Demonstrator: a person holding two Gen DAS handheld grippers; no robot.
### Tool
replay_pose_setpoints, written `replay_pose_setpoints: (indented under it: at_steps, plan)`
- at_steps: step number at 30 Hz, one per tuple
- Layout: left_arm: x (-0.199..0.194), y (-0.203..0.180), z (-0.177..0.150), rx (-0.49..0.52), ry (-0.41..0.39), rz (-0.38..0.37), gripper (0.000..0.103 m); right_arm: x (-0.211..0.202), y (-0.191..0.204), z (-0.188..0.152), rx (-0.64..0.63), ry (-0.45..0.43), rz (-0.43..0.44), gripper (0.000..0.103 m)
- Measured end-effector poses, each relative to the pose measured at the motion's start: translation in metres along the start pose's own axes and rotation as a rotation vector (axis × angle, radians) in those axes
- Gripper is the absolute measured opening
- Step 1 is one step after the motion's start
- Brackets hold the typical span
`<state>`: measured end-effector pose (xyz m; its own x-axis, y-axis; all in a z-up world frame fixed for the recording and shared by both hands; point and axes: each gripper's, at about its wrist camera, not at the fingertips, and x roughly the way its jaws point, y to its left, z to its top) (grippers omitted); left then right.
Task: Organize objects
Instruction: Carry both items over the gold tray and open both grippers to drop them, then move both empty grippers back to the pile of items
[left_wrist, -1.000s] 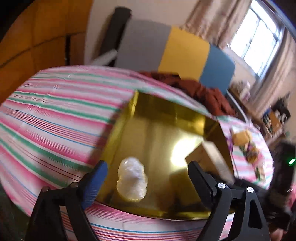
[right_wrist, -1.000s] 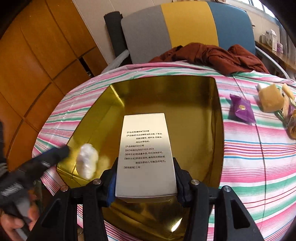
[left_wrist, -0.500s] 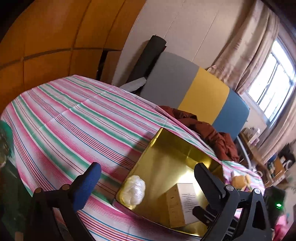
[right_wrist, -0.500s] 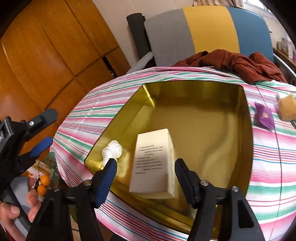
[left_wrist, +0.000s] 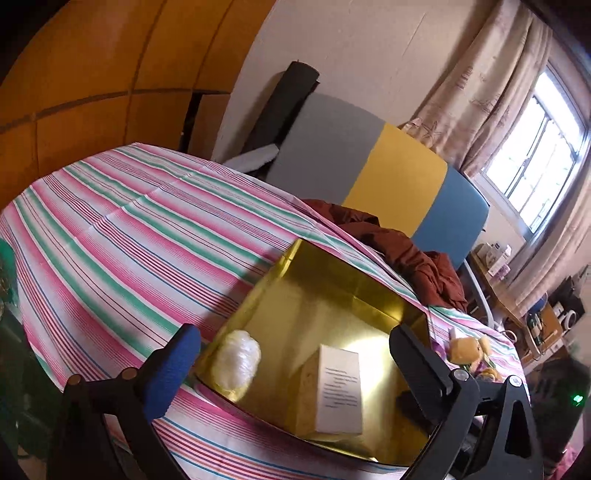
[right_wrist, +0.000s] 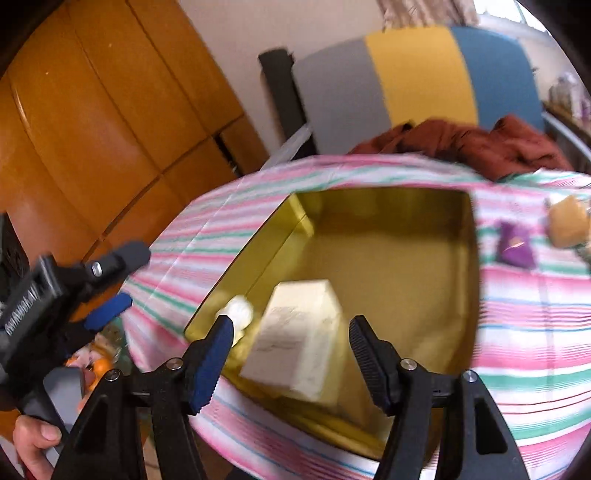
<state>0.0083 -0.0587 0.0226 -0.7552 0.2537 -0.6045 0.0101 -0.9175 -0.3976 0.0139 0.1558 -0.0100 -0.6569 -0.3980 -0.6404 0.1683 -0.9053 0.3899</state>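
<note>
**Carton and wrapped bundle lie in the gold tray; both tongs released**

Tray (left_wrist: 291, 295) of shiny gold fills the lower centre of the left wrist view, set on a table under a pink, green and white striped cloth (left_wrist: 122, 229). Inside it a white carton (left_wrist: 340, 391) with printed text stands near the tray's bottom edge, and a small white plastic-wrapped bundle (left_wrist: 236, 360) rests in the lower-left corner, apart from the carton. The left gripper (left_wrist: 295, 365) is spread wide at the bottom of the frame, its fingers holding nothing.

In the right wrist view, which is blurred, the right gripper (right_wrist: 291, 347) also gapes, empty, at the bottom centre, with the carton (right_wrist: 295, 332) showing between its fingers but touching neither. A purple sachet (right_wrist: 515, 245) and a tan block (right_wrist: 569, 221) sit on the cloth at the right edge, outside the tray. A rust-red garment (right_wrist: 461, 142) is heaped beyond the table's upper edge.
</note>
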Motion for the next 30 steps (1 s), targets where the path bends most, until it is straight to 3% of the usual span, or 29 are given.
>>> replay_pose_setpoints:
  at_steps: [5, 12, 23, 30]
  plan:
    - [0.004, -0.024, -0.010, 0.015, 0.044, -0.053, 0.103, -0.032, -0.025, 0.008, 0.035, -0.094, -0.080, 0.066]
    - [0.006, -0.076, -0.030, 0.134, 0.088, -0.135, 0.103, -0.071, -0.066, 0.007, 0.108, -0.170, -0.189, 0.066]
    - [0.013, -0.139, -0.061, 0.249, 0.178, -0.228, 0.103, -0.102, -0.131, -0.008, 0.202, -0.176, -0.288, 0.066]
    - [0.018, -0.182, -0.087, 0.345, 0.246, -0.296, 0.103, -0.129, -0.194, -0.029, 0.235, -0.141, -0.445, 0.066]
